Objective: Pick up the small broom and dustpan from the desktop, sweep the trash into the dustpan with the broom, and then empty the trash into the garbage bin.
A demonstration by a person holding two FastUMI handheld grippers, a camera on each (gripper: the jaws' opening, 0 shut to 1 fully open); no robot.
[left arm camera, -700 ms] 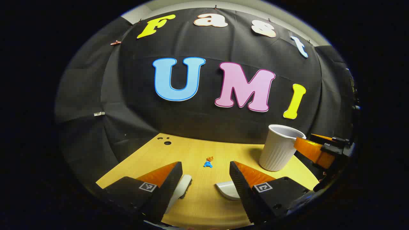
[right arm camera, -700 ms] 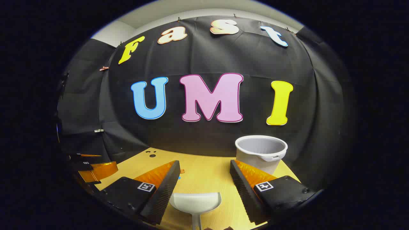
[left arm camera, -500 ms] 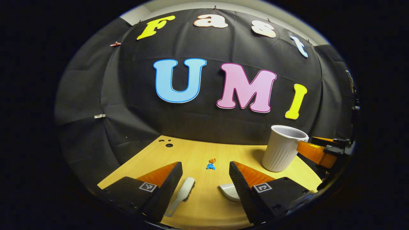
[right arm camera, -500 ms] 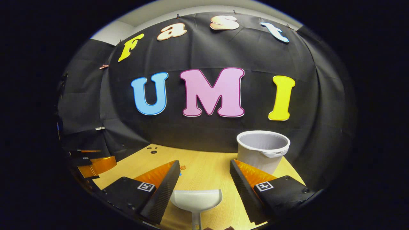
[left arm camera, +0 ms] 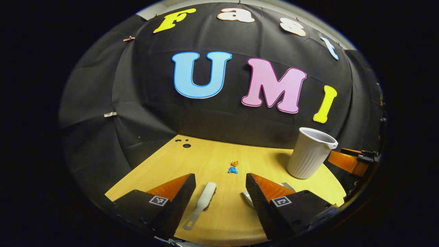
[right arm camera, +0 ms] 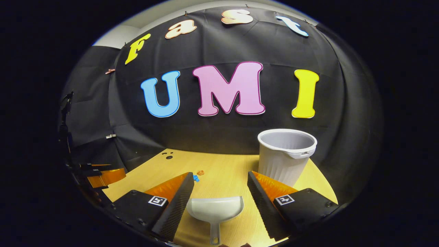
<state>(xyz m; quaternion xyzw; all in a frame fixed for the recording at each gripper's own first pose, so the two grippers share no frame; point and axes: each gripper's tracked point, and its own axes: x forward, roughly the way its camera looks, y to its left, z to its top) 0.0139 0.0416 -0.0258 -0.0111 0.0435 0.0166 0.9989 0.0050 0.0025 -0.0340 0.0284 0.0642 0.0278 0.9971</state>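
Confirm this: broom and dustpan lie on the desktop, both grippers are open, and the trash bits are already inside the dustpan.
Wrong on the trash. The left gripper view shows the blue and orange trash bits lying on the bare desktop, ahead of the broom. In the right gripper view the dustpan is empty. The rest holds: left gripper and right gripper are open.

No readable text, brand or number on the bin, dustpan, broom or table. Only square black-and-white fiducial tags on the fingers of each hand-held gripper, a coded pattern rather than characters. Nothing else legible.
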